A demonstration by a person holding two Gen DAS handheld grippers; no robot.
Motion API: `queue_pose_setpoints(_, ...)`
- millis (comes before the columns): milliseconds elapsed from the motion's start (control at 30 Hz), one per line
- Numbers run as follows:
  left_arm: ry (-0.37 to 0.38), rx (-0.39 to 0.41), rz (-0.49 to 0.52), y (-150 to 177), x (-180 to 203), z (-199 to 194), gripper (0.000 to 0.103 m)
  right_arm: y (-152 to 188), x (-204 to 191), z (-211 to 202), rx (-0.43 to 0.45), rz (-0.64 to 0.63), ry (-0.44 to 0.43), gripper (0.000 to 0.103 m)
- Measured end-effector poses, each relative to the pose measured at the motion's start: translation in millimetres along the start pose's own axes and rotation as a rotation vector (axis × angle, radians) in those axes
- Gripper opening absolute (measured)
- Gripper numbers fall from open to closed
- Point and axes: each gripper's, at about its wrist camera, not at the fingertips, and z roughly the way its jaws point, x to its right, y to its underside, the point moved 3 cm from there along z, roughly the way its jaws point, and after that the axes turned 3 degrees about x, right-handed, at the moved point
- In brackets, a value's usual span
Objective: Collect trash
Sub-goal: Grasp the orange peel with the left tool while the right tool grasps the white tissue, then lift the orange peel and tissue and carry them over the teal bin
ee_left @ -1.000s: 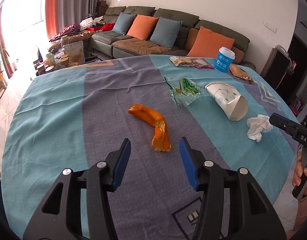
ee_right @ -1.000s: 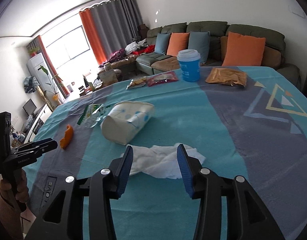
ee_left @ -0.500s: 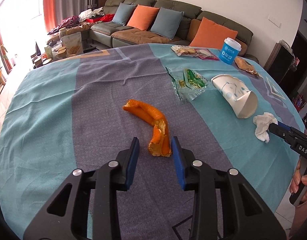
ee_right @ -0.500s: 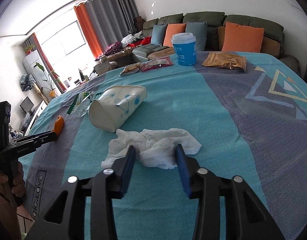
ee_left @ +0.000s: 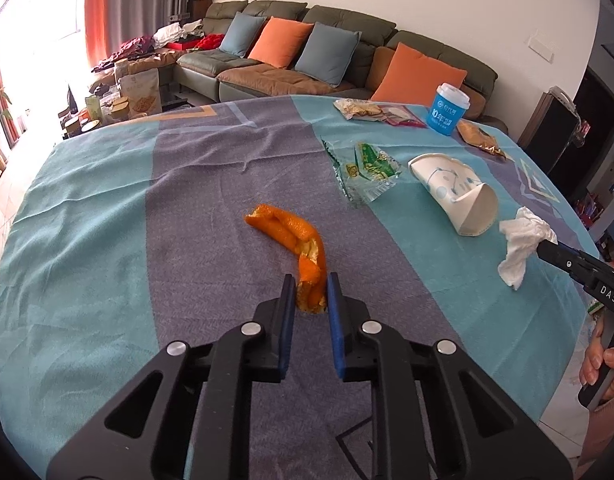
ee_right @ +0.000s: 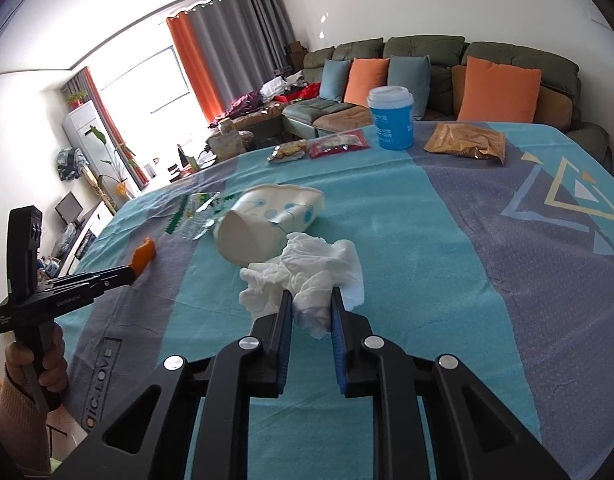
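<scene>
Both wrist fisheyes look down close over the table (ee_left: pixel 87 240); each shows the crushed cup (ee_left: pixel 455 196) (ee_right: pixel 267 220) toward 12 o'clock.

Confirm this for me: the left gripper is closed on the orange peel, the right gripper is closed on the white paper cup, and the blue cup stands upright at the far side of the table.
One thing is wrong. The right gripper is closed on the crumpled white tissue, not the white paper cup, which lies on its side just beyond, as the right wrist view shows. The left gripper does grip the orange peel, and the blue cup stands upright.
</scene>
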Motion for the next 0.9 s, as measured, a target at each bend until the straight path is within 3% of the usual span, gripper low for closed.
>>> queue_pose_setpoints(567, -0.020, 0.058, -0.043, 40.0, -22.0, -72.5, 0.016, 6.6, -68.2, 3.0, -0.020, -0.088, -0.193, 0.017)
queue_pose_setpoints(700, -0.021, 0.044, -0.080, 53.9, -33.5, -74.3, 0.033, 9.5, -82.5, 13.7, -0.042, -0.094, -0.236, 0.017)
queue_pose_setpoints(900, -0.018, 0.027, -0.083, 57.7, -32.8, -63.9, 0.041, 12.6, -100.3, 22.2, -0.062, -0.103, -0.283, 0.017)
